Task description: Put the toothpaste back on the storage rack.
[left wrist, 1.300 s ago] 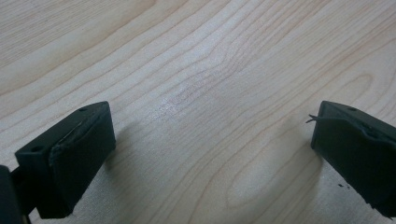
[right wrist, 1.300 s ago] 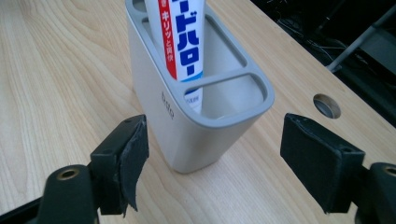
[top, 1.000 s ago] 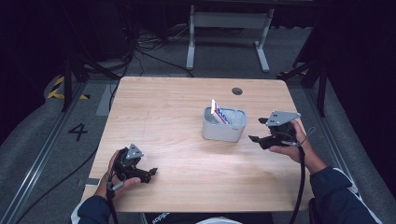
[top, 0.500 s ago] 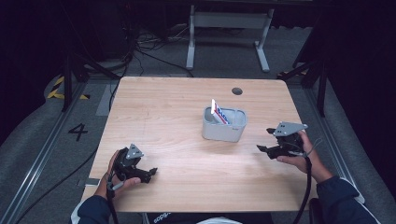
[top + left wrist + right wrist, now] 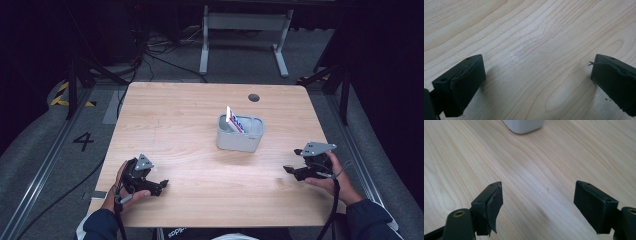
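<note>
A grey rounded bin (image 5: 240, 135) stands a little right of the middle of the wooden bench (image 5: 180, 115). Inside it a flat packet (image 5: 235, 120) with a white face and red and blue print leans tilted, its upper corner poking above the rim at the left side; whether anything else lies in the bin cannot be told. In the right gripper view the bin's pale bottom corner (image 5: 523, 125) shows at the far edge.

The right gripper (image 5: 292, 171) sits low over the bench near its right edge, to the right of and nearer than the bin, well apart from it; its jaws stand wide with only bare wood between them. The left gripper (image 5: 161, 186) rests at the near left of the bench, jaws likewise spread wide and holding nothing.
</note>
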Action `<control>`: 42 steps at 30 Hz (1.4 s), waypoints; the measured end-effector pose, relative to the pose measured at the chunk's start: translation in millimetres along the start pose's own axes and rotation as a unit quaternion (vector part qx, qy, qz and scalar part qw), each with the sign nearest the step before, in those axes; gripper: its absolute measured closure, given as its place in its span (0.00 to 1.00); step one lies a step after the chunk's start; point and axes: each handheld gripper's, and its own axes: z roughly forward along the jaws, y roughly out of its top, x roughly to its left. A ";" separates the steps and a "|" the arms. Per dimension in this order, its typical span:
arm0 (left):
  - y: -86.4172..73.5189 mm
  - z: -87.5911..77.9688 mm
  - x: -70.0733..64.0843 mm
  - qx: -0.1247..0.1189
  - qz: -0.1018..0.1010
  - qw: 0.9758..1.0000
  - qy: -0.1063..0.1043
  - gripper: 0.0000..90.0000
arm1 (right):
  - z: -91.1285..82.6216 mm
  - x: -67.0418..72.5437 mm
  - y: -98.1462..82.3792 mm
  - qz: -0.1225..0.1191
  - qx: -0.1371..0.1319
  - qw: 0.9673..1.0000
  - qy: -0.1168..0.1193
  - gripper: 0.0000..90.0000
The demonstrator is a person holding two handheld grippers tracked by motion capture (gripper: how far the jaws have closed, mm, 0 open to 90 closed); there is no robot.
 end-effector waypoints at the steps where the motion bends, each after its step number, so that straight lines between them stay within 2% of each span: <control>1: 0.2 -0.1 0.5 0.001 0.004 1.000 0.001 0.00 | 0.2 1.4 -3.1 0.000 0.009 1.000 -0.005 0.26; 3: 0.2 -0.2 0.5 0.002 0.003 1.000 0.001 0.00 | 0.3 2.3 -7.8 0.002 0.010 1.000 -0.001 0.26; 9: 0.2 -0.2 0.4 0.002 0.003 1.000 0.001 0.00 | -0.3 5.0 -23.3 0.033 0.002 0.999 0.008 0.26; 11: 0.0 -0.1 0.3 0.000 0.002 1.000 0.001 0.00 | -0.6 6.9 -27.6 0.035 0.000 0.999 0.003 0.26; 16: 0.0 -0.2 0.4 0.000 0.002 1.000 0.000 0.00 | -2.5 11.8 -37.9 0.046 -0.008 0.999 0.009 0.26; 22: 0.1 -0.1 0.6 0.000 0.003 1.000 0.001 0.00 | -9.9 18.8 -56.4 0.076 -0.016 0.997 0.027 0.25; 24: 1.0 -0.1 1.5 0.003 0.008 1.000 0.004 0.00 | -13.6 20.2 -62.9 0.087 -0.022 0.996 0.026 0.24; 25: 0.8 0.4 0.1 0.004 -0.005 1.000 0.000 0.00 | -14.5 20.4 -65.5 0.094 -0.025 0.995 0.028 0.24; 27: 1.3 0.8 0.8 0.003 -0.001 1.000 0.001 0.00 | -15.1 21.5 -68.8 0.099 -0.035 0.994 0.023 0.24; 30: 2.5 2.0 1.7 0.001 0.003 1.000 0.003 0.00 | -15.5 22.9 -69.2 0.102 -0.036 0.994 0.019 0.24; 31: 2.7 2.3 1.0 0.002 -0.005 1.000 0.001 0.00 | -15.7 23.0 -69.4 0.103 -0.036 0.994 0.019 0.23; 33: 4.4 3.6 1.5 0.003 -0.005 1.000 0.001 0.00 | -16.1 23.0 -69.9 0.104 -0.036 0.994 0.017 0.23; 39: 6.4 5.0 3.3 0.002 0.005 1.000 0.005 0.00 | -16.2 23.0 -70.0 0.105 -0.036 0.994 0.017 0.23; 40: 6.5 5.4 2.7 0.001 0.000 1.000 0.004 0.00 | -16.2 23.0 -70.0 0.105 -0.036 0.994 0.017 0.23; 42: 7.1 5.8 3.5 0.003 0.003 1.000 -0.001 0.00 | -16.1 23.0 -70.0 0.105 -0.036 0.994 0.017 0.23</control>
